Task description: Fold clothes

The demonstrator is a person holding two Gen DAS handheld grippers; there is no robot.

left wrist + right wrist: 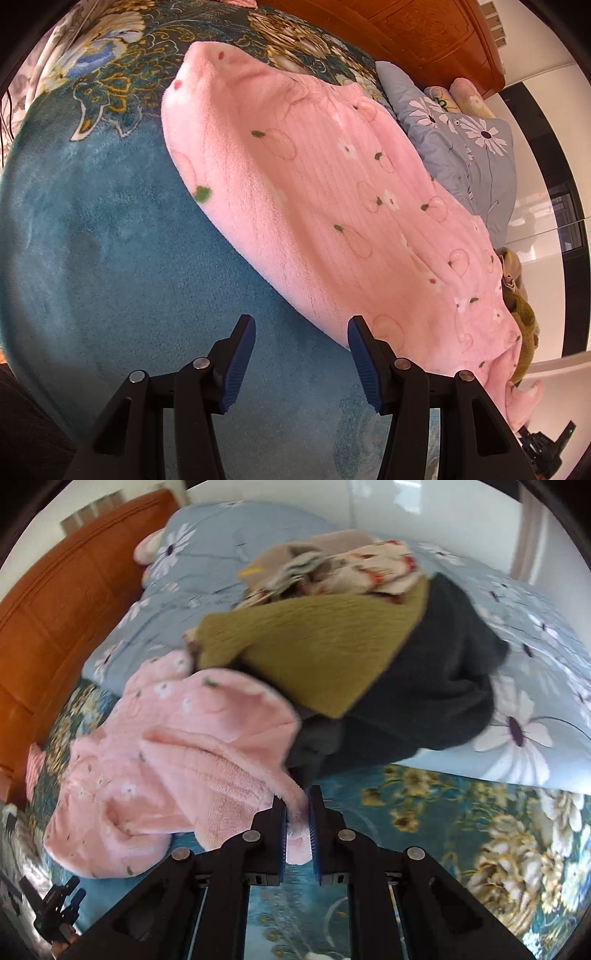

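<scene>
A pink fleece garment [325,206] printed with small flowers and fruit lies stretched across the teal bedspread [110,258]. My left gripper [301,338] is open, hovering over the bedspread just short of the garment's near edge, its right finger [364,365] close to the pink hem. In the right wrist view the same pink garment [177,760] is bunched up, and my right gripper [297,805] is shut on a fold of its edge. The left gripper [55,912] shows small at the lower left of that view.
A pile of other clothes sits behind the pink garment: an olive knit [314,646], a dark sweater [436,686] and a floral piece [373,568]. A grey-blue flowered quilt [517,686] lies beyond. An orange wooden headboard [55,602] bounds the bed.
</scene>
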